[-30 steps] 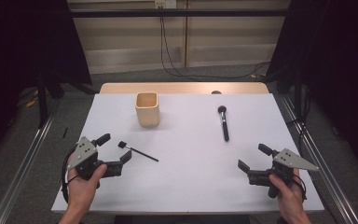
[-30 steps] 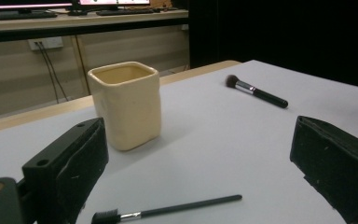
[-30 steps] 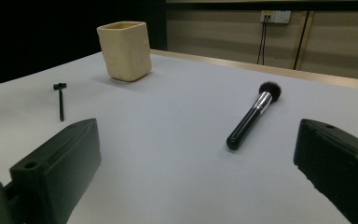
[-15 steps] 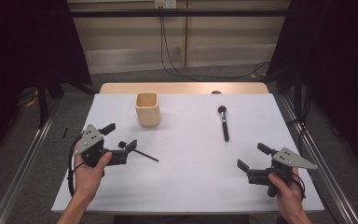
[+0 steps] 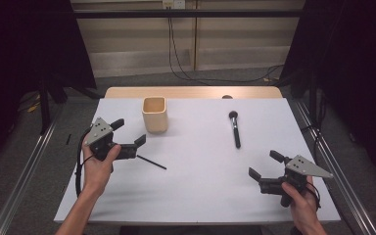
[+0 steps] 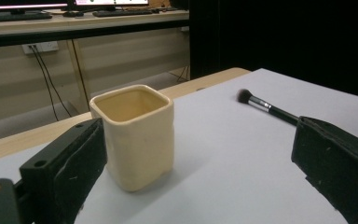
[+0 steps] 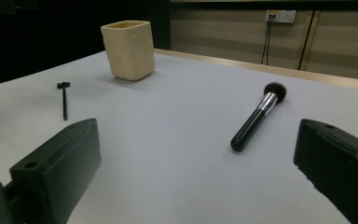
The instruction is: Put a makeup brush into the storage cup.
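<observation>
We see the left gripper point(image 5: 129, 137) held w/ jaws spread wide, just front-left of the cream cup point(image 5: 155, 114), nothing between them. In the left gripper view the cup stands upright, close ahead. A thin black tool point(image 5: 152, 162) lies flat in front of the cup, just beside that gripper. The makeup brush point(image 5: 234, 131) lies well right of the cup. The right gripper point(image 5: 264, 170), also wide open & empty, sits far to the cup's front-right.

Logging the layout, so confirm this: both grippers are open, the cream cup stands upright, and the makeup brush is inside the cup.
Wrong on the brush. The makeup brush lies flat on the table, apart from the cream cup, as the high view shows. The rest holds.
</observation>
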The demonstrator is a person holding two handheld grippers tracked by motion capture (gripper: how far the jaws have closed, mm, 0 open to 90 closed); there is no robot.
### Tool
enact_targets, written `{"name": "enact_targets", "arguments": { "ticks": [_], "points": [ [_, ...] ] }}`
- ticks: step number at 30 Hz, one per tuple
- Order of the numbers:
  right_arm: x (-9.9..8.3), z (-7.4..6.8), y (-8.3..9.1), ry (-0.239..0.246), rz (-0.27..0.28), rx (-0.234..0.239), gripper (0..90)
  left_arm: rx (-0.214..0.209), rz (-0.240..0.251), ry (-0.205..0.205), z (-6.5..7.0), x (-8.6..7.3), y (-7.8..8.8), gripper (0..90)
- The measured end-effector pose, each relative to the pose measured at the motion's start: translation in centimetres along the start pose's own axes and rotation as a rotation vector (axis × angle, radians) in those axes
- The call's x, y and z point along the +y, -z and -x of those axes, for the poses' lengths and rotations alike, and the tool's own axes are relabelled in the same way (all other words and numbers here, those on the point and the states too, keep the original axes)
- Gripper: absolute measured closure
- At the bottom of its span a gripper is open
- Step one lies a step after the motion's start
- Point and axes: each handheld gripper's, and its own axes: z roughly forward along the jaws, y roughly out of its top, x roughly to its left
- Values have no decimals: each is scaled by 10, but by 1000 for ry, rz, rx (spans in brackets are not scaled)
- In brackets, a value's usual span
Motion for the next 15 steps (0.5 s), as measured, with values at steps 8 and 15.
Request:
{"name": "enact_targets", "arguments": {
  "ticks": [8, 15],
  "points": [
    [0, 0, 1, -14, 3, -11, 2, -42, 14, 9, -5, 4, -7, 10],
    [-1, 1, 0, -12, -1, -10, 2, -38, -17, 13, -14, 2, -16, 12]
  ]
}}
